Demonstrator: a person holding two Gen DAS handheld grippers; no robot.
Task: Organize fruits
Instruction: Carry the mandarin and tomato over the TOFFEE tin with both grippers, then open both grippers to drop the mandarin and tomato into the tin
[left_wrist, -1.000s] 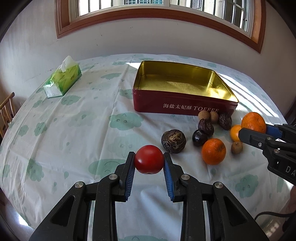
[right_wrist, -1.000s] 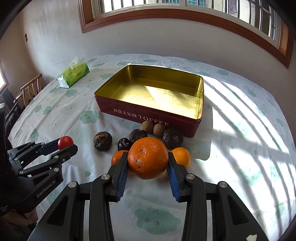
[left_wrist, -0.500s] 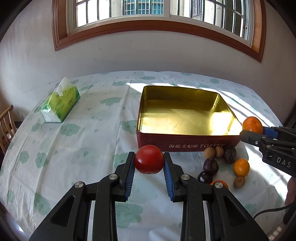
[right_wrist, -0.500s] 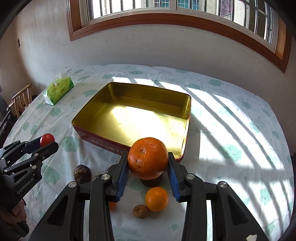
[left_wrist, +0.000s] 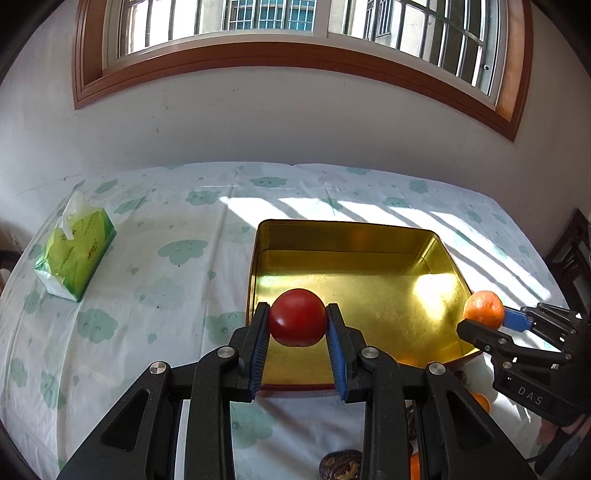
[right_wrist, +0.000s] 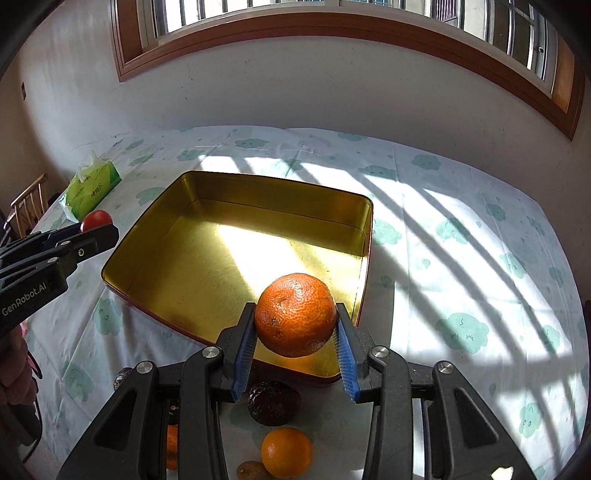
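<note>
i have carried both fruits over the gold tin (left_wrist: 354, 291), my left gripper (left_wrist: 297, 323) pinching the tomato (left_wrist: 297, 317) at lower centre, my right gripper (right_wrist: 295, 325) pinching the orange (right_wrist: 295, 314), 2 drops pending.

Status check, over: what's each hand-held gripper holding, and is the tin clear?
Left hand-held gripper shut on red tomato. Right hand-held gripper shut on large orange. Gold tin empty, nothing blocking.
</note>
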